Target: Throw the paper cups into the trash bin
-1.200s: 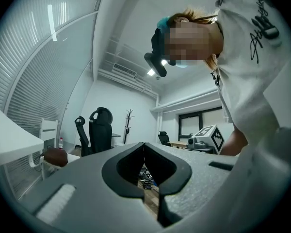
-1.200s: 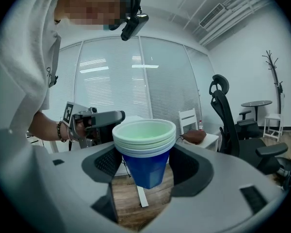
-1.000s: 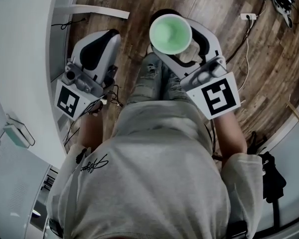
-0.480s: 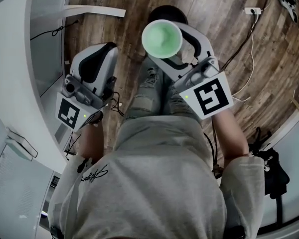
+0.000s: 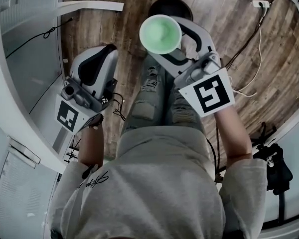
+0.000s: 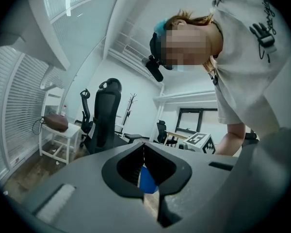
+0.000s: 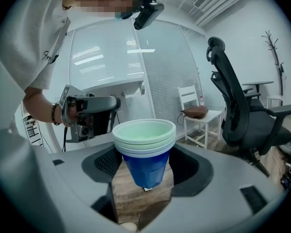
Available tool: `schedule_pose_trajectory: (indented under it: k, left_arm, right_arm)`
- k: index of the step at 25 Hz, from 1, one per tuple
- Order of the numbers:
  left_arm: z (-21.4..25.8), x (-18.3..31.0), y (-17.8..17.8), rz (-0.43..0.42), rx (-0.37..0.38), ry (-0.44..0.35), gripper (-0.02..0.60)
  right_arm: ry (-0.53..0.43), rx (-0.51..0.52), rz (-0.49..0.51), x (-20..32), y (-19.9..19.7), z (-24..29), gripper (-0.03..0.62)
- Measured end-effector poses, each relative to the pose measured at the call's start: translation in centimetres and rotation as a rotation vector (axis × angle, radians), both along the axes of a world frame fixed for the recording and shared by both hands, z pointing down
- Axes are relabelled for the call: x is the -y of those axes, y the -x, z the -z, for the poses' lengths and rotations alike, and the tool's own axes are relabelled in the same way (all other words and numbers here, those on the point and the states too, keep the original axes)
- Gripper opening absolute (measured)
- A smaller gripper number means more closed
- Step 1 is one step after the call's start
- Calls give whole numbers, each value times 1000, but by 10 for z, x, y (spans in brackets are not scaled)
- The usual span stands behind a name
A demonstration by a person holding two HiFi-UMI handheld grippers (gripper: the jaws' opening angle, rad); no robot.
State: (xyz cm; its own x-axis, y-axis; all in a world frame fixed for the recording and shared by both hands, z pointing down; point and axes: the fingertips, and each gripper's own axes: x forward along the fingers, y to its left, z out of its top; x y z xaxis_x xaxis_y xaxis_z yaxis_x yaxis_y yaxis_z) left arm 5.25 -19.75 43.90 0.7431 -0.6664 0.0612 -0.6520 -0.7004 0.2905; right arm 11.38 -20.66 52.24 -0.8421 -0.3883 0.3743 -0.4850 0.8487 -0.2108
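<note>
In the head view, we looked straight down at the person's legs and the wooden floor (image 5: 114,29). The right tongs (image 5: 175,46) were out in front of the knees, and the paper cups (image 5: 160,31) sat in them with the open, pale green mouth facing up. The left tongs (image 5: 100,51) were low on the other side, near a white worktop (image 5: 20,83), with nothing in them that we could see. A dark round thing (image 5: 165,6) showed on the floor just past the cups, but we could not tell if it was the trash bin or a shoe. In the left gripper view, the left tongs (image 6: 144,147) were pressed together at the tips and held nothing. A bit of blue showed through the hole under the tips, and we could not tell what it was. In the right gripper view, the right tongs (image 7: 144,164) were squeezing the paper cups (image 7: 144,152), one jaw on each side of the blue bottom part. It was a small stack, one cup inside the next, standing upright above the floor (image 7: 136,198). An office chair (image 7: 242,110) stood behind, and no bin could be picked out for sure. So we thought the first part was done, because the cups were picked up and in the air. None were in the bin yet. What was left was to bring them over the bin, open the right tongs and let them drop in.
</note>
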Motion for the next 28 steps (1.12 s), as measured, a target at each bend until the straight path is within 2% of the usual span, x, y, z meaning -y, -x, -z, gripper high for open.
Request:
schedule_pose_trajectory:
  k: [6, 10, 18, 28]
  left_arm:
    - [-34, -2, -8, -28, 8, 32, 6]
    - [-54, -3, -16, -52, -15, 46, 6]
    - [-87, -7, -27, -92, -4, 44, 6]
    - [-132, -11, -28, -90, -3, 120, 6]
  right_arm:
    - [13, -26, -17, 8, -3, -32, 295]
    - [4, -45, -14, 7, -3, -56, 295]
    - [38, -57, -4, -4, 0, -103, 295]
    - [100, -65, -24, -5, -2, -161, 295]
